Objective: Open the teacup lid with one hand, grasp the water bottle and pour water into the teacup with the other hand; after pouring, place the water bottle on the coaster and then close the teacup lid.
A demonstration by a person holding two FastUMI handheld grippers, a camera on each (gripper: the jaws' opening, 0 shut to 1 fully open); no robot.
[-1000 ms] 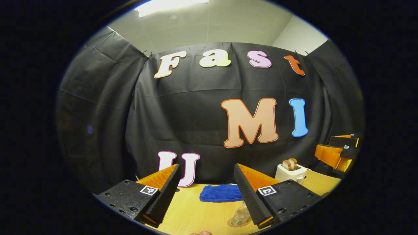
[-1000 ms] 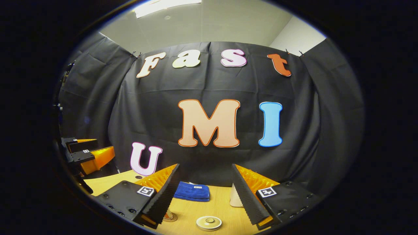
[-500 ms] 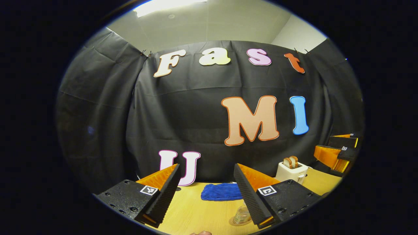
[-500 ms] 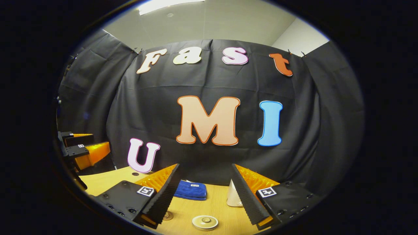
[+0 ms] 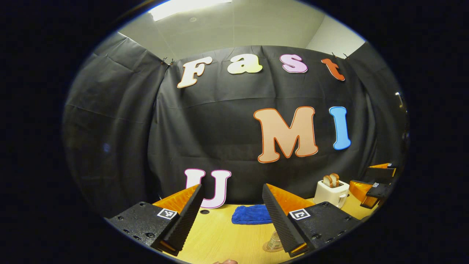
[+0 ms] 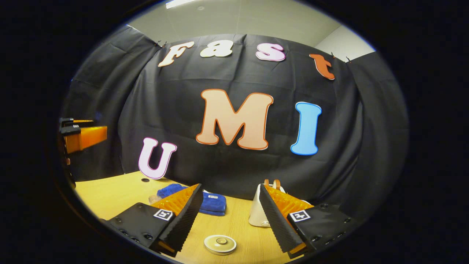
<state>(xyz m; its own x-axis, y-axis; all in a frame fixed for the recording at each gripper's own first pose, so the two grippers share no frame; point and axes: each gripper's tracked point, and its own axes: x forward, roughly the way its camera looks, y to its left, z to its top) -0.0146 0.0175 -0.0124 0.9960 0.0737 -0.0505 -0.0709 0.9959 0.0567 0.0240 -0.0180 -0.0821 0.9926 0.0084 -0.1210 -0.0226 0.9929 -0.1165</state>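
Wooden table (image 6: 110,194) | left gripper (image 5: 231,207) agape, empty | right gripper (image 6: 230,207) agape (over coaster (image 6: 220,244))

Draped recording booth: black cloth wall (image 5: 205,128), wooden table (image 6: 110,194), toaster (image 5: 331,192)

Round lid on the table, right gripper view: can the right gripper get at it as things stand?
Probably yes. The right gripper is open and empty, and the round lid lies on bare table just ahead between its fingers. The blue cloth and toaster sit farther back.
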